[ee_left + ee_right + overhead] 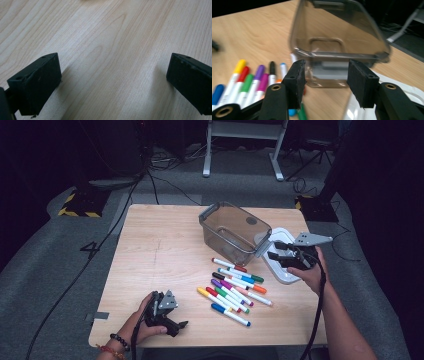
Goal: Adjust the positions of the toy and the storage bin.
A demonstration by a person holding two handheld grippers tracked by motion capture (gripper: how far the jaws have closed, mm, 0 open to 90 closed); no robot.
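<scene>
My right tongs are part open with nothing in them, hovering just past the clear bin's near end, over the white lid. The markers lie on the worktop below and to my left of them, long axes slanting across. Left tongs rest open and empty, about as near.

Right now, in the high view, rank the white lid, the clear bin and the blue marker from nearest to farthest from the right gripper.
1. White lid: directly under the right gripper.
2. Clear bin: just left of it, toward the table's middle.
3. Blue marker: at the near end of the marker row, well toward the person.
</scene>
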